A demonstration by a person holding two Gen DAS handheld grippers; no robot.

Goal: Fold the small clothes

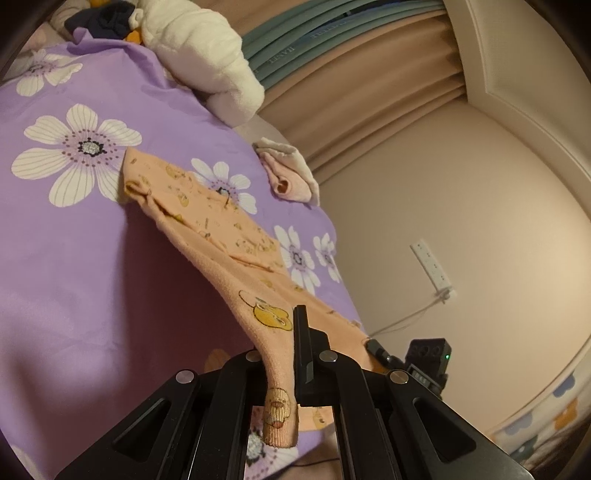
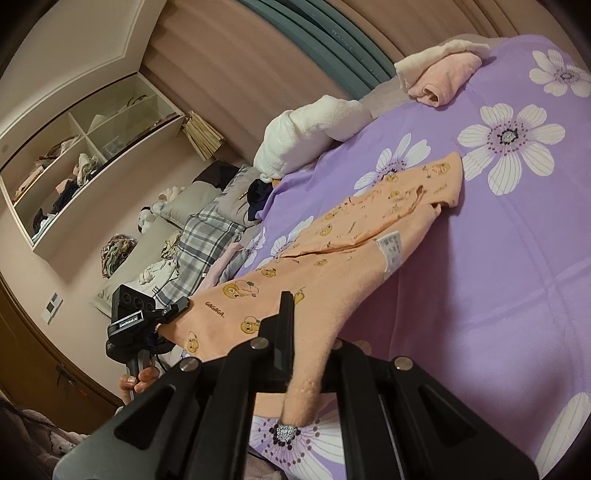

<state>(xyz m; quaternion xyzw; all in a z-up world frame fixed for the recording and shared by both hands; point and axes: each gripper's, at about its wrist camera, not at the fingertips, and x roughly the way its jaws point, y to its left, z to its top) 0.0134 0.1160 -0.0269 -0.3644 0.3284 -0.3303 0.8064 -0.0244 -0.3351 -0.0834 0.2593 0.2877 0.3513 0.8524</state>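
Note:
A small orange garment [image 1: 221, 236] printed with yellow cartoon figures stretches from the purple flowered bedsheet [image 1: 74, 258] up to both grippers. My left gripper [image 1: 288, 354] is shut on one near corner of it, and the cloth hangs down between the fingers. My right gripper [image 2: 299, 350] is shut on the other near corner of the garment [image 2: 332, 258]. The garment's far end rests on the sheet [image 2: 517, 258]; the near part is lifted. The right gripper shows in the left wrist view [image 1: 376, 349], and the left gripper in the right wrist view [image 2: 177, 308], both pinching the garment.
A folded pink and cream piece [image 1: 291, 177] lies at the far edge of the bed, also in the right wrist view [image 2: 439, 77]. A rolled white towel [image 1: 207, 55] and dark clothes [image 1: 107, 22] lie beyond. A plaid blanket [image 2: 199, 240], shelves [image 2: 85, 155] and a wall socket [image 1: 432, 266] surround the bed.

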